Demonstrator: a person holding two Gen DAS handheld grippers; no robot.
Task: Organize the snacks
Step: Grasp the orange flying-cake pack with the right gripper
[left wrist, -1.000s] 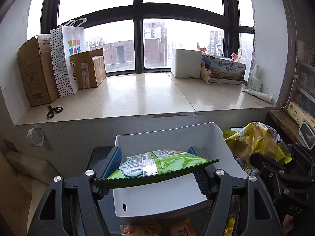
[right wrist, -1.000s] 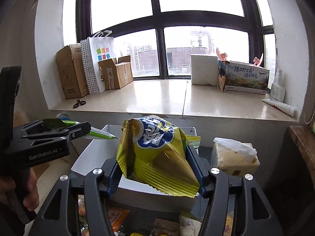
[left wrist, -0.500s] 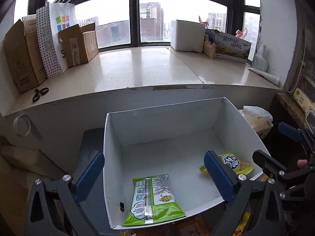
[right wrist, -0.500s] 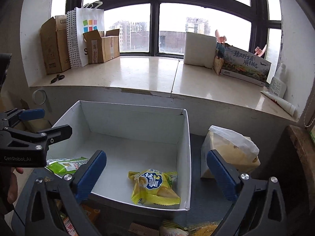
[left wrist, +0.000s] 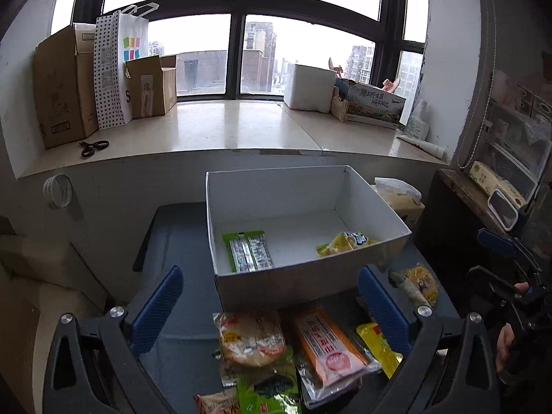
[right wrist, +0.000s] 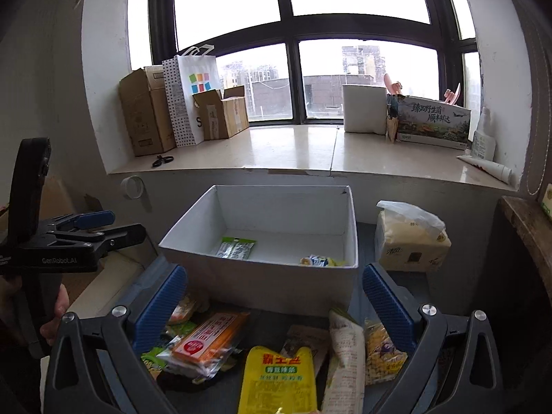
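Black plastic left gripper point(left wrist: 269, 307) and right gripper point(right wrist: 274, 305), ribbed blue pads point(right wrist: 160, 305), silver screws, white GenRobot.AI lettering

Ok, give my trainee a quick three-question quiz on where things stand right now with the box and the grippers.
1. True or false: the left gripper is holding a packet.
2. How many packets lie inside the white box?
3. Which lies nearer the box's left wall: (a) the green packet or (b) the yellow packet?

Key
1. False. Both the left gripper and the right gripper are open and hold nothing.
2. Two.
3. (a), the green packet. The yellow one lies toward the right wall.
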